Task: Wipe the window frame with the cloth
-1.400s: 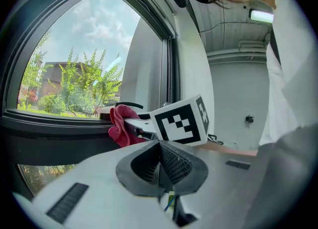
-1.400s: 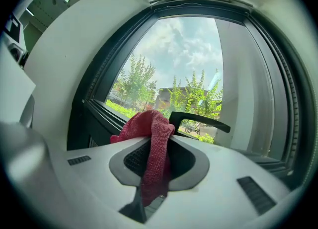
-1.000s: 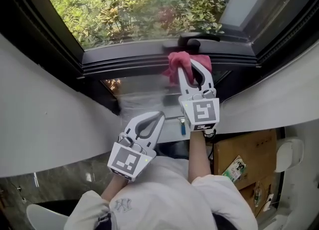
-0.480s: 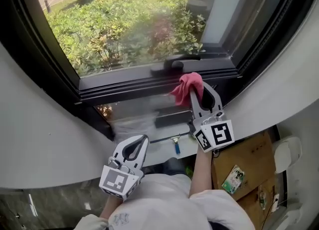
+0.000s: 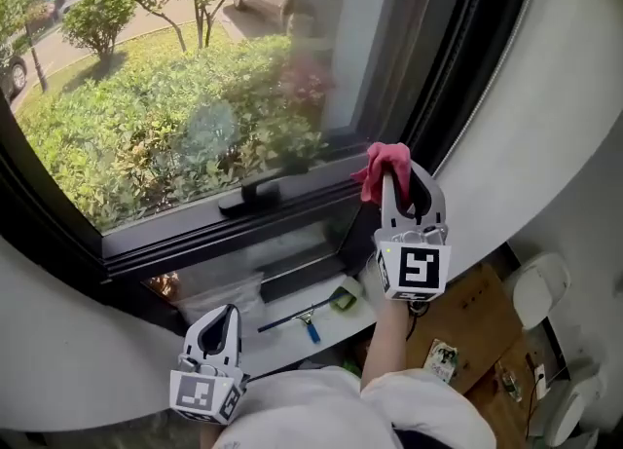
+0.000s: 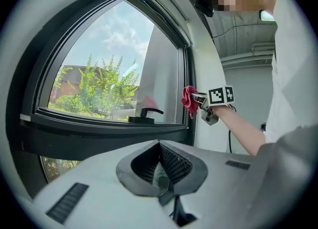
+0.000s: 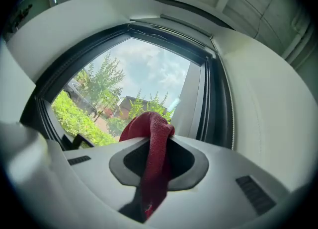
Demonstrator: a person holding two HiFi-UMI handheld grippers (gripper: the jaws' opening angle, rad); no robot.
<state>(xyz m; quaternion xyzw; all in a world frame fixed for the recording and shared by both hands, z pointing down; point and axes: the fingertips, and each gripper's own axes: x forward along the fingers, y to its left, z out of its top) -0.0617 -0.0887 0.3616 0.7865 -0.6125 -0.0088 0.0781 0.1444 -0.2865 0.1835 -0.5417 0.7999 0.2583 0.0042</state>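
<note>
Head view: the right gripper (image 5: 407, 182) reaches up at about 1 o'clock from the person's body, its jaws pinching a red cloth (image 5: 385, 166). The cloth's bunched end sticks out past the tips and sits right at the corner where the bottom rail of the dark window frame (image 5: 224, 230) meets the upright side. I judge it is held this way so that cloth, not plastic, rubs the frame. The left gripper (image 5: 227, 317) hangs low at 7 o'clock, well apart from the frame, probably parked out of the way. A small squeegee (image 5: 304, 319) lies on the sill below, unused.

Left gripper view: the jaws are pressed together with nothing between them, pointing idly at the window. The handle (image 6: 145, 113) sits on the rail at 12 o'clock, the cloth farther right at 1 o'clock.

Right gripper view: the cloth is clamped in the jaws and trails back through the opening. The frame's upright stands at 1 o'clock, so the next wipe likely goes up that side.
</note>
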